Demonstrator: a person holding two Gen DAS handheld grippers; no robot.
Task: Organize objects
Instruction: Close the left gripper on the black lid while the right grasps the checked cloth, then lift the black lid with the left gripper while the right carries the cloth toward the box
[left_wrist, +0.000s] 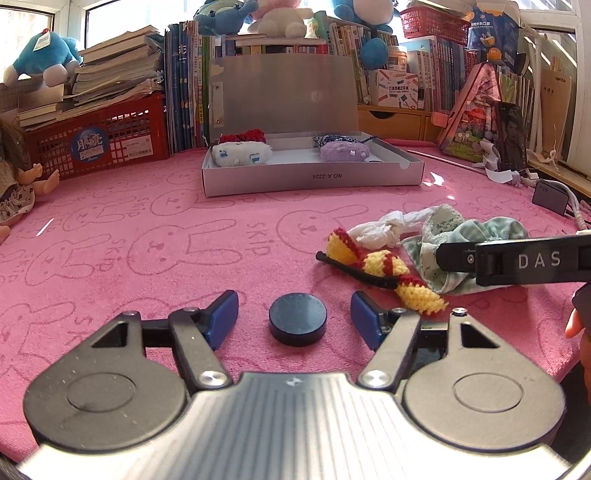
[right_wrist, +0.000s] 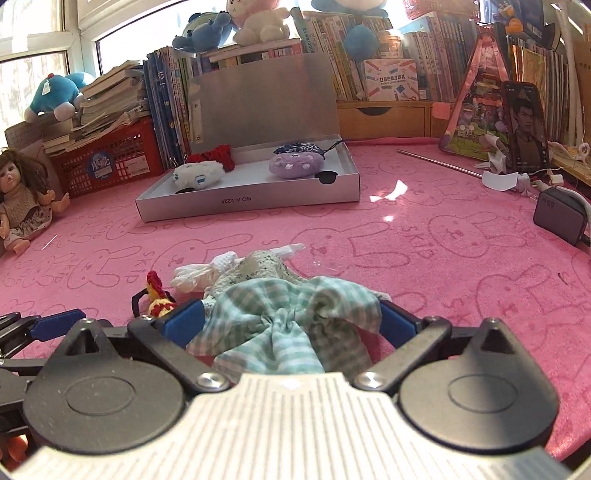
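Observation:
My left gripper (left_wrist: 294, 317) is open, its blue pads on either side of a round black disc (left_wrist: 297, 323) lying on the pink cloth. My right gripper (right_wrist: 291, 323) is open around a green checked cloth scrunchie (right_wrist: 291, 325); it shows from the side in the left wrist view (left_wrist: 517, 264). Beside it lie a yellow and red crochet hair clip (left_wrist: 384, 271), a white scrunchie (left_wrist: 380, 229) and a floral green one (right_wrist: 258, 266). An open grey box (left_wrist: 310, 177) at the back holds a white pouch (left_wrist: 240, 153), a red item (left_wrist: 245, 134), a purple pouch (left_wrist: 343, 150) and a blue patterned one (right_wrist: 299, 148).
A doll (right_wrist: 26, 192) sits at the left edge. A red crate (left_wrist: 96, 140) with books stands behind it. Books, plush toys and a photo stand (right_wrist: 524, 129) line the back. A black charger (right_wrist: 559, 216) and a metal rod (right_wrist: 439, 162) lie at the right.

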